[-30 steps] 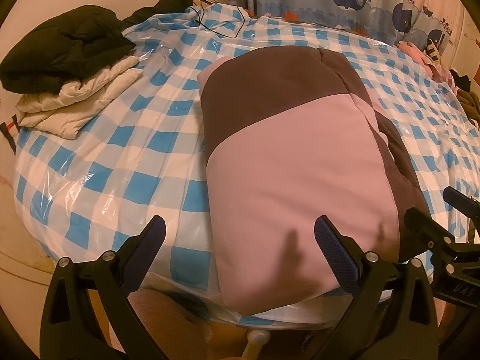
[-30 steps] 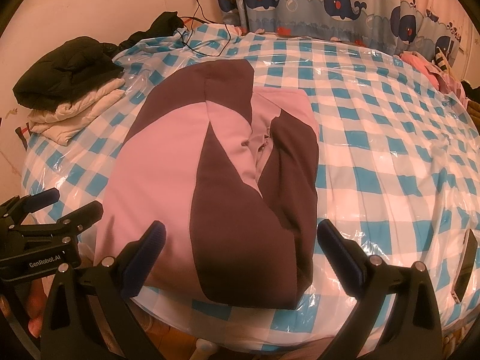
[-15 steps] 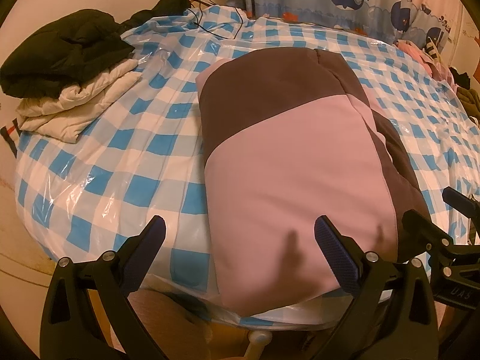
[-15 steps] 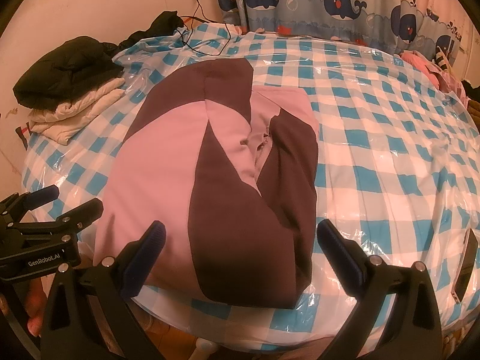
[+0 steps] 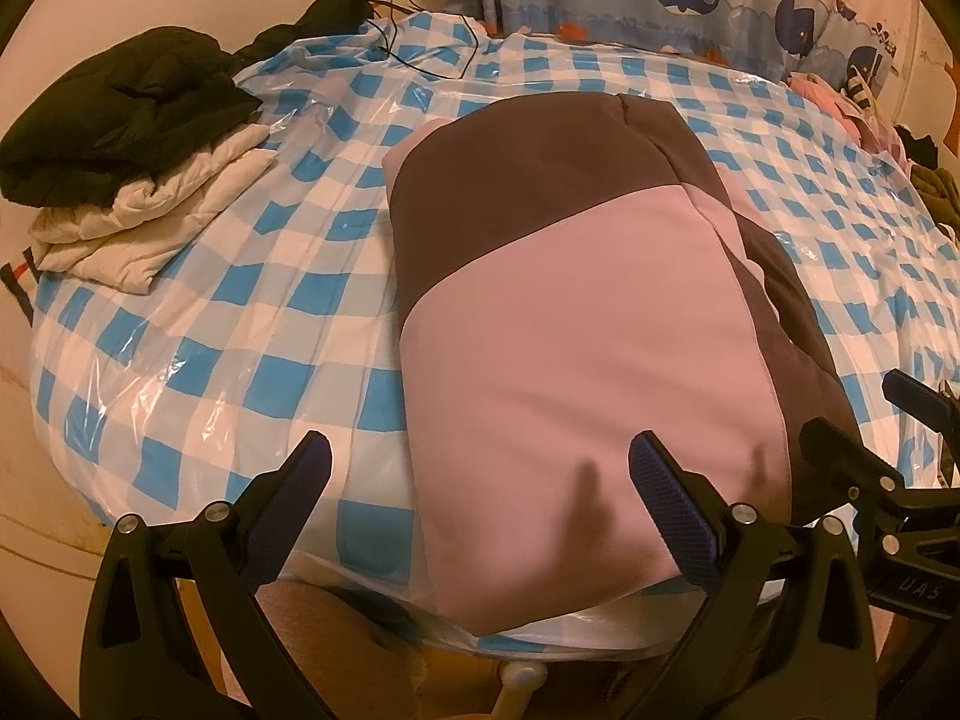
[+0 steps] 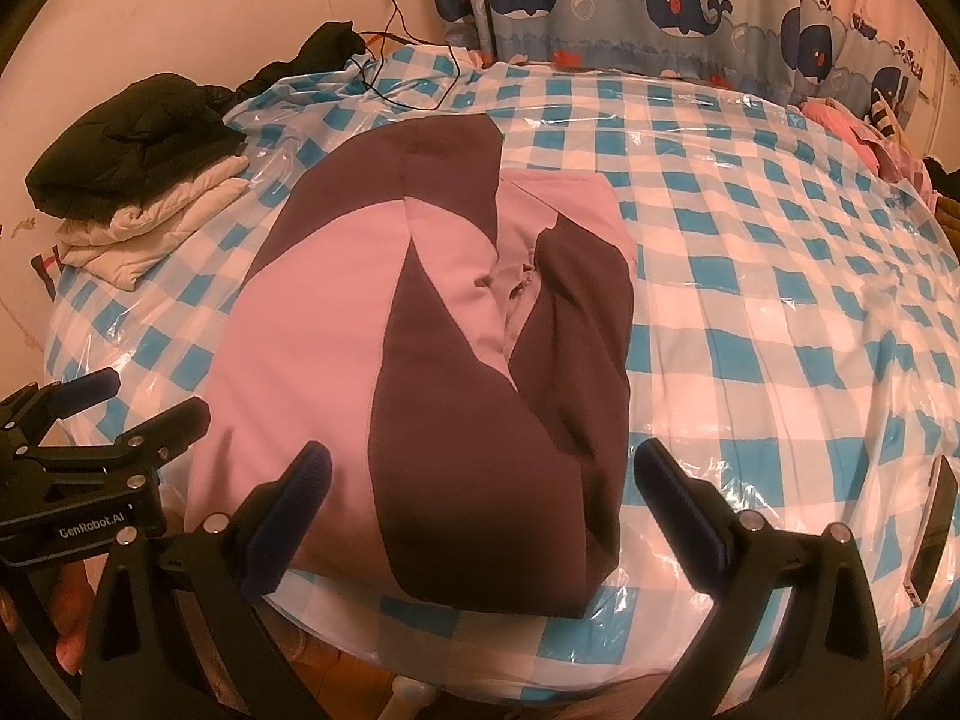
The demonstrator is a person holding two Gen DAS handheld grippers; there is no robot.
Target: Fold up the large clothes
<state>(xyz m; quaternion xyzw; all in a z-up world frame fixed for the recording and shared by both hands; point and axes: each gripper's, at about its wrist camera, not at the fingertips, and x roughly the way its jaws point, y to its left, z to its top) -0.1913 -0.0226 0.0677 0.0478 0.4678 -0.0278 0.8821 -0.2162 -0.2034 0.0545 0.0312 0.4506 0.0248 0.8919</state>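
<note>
Left gripper (image 5: 480, 486): jaws spread wide, empty, hovering over the near hem of the pink-and-brown garment (image 5: 576, 360). Right gripper (image 6: 480, 492): likewise wide, holding nothing. Garment lies folded on the bed (image 6: 750, 312) (sleeves tucked in, probably awaiting a final fold).

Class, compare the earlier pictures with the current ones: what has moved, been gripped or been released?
Nothing visibly changed. The left hand-held gripper and right hand-held gripper stay open, empty, over the folded pink-and-brown garment lying on the blue-checked plastic-covered bed.
</note>
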